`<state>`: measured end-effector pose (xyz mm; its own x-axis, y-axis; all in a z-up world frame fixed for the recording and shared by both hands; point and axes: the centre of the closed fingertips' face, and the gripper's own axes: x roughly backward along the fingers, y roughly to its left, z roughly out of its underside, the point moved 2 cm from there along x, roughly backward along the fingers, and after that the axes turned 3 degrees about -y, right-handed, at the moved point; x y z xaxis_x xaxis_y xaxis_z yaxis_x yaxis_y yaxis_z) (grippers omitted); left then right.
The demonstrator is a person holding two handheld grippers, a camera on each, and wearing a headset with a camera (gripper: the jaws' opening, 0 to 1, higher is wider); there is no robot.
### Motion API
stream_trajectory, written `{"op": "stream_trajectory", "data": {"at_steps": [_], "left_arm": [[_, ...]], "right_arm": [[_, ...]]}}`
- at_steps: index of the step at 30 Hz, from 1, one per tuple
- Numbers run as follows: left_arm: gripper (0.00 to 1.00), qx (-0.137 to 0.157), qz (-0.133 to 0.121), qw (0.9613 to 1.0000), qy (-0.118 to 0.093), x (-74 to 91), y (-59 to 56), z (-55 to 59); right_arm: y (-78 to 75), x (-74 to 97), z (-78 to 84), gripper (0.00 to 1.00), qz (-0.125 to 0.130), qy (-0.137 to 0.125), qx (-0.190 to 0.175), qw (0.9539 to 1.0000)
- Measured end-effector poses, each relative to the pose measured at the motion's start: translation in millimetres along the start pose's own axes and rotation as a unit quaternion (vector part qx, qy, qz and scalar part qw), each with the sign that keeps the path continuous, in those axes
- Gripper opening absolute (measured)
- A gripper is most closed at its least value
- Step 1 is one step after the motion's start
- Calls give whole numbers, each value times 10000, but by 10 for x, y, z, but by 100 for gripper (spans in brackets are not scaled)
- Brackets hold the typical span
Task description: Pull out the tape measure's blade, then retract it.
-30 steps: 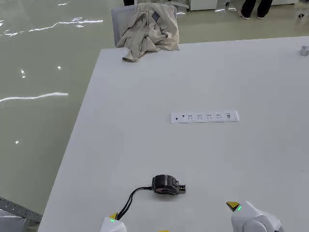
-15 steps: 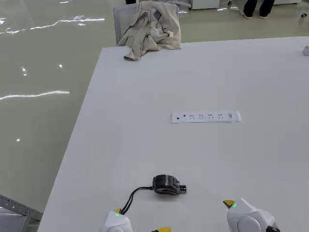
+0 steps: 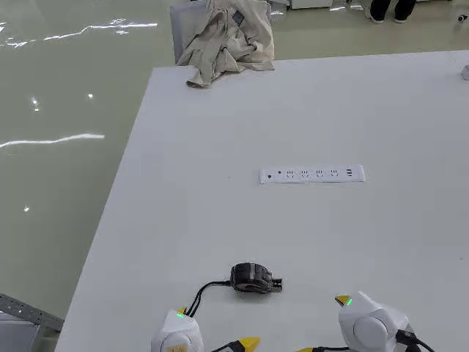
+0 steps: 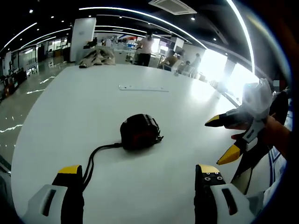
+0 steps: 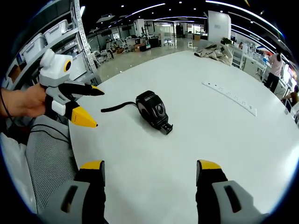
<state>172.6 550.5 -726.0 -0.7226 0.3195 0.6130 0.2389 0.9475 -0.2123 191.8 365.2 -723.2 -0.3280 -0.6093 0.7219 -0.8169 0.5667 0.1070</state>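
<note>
A black tape measure [image 3: 253,279] lies on the white table [image 3: 220,205] near its front edge, blade in, with a black wrist strap [image 3: 199,295] trailing to the left. My left gripper [image 3: 214,327] hovers just in front of the strap, open and holding nothing. My right gripper [image 3: 325,325] is to the right of the tape measure, also open and empty. In the left gripper view the tape measure [image 4: 139,131] sits ahead between my jaws, with the right gripper [image 4: 215,142] at the right. The right gripper view has the tape measure [image 5: 152,108] ahead and the left gripper [image 5: 98,108] at the left.
A white power strip [image 3: 311,174] lies mid-table beyond the tape measure. A beige jacket [image 3: 229,33] hangs over a chair at the table's far edge. The table's left edge [image 3: 110,213] drops to a shiny floor. A small object [image 3: 464,71] sits at the far right.
Both grippers have come further up into the head view, closer to the tape measure. The tape measure has stayed in place.
</note>
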Motion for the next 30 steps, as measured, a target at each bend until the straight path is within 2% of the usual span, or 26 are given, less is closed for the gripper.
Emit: {"op": "stream_trajectory", "data": {"at_steps": [11,25,30], "left_arm": [[95,-136,177,9997,34,-129,-38,-41],[93,-372,245,9989,162,-326,29,-62],[92,-503,313,9980,204,-374,18,-88]], "right_arm": [[-39,-133,7,81,-110,115,138,9998],[-142,-301,37,78,-229,242,318,9989],[-167,-343,19,76,-268,264,400,9985]]}}
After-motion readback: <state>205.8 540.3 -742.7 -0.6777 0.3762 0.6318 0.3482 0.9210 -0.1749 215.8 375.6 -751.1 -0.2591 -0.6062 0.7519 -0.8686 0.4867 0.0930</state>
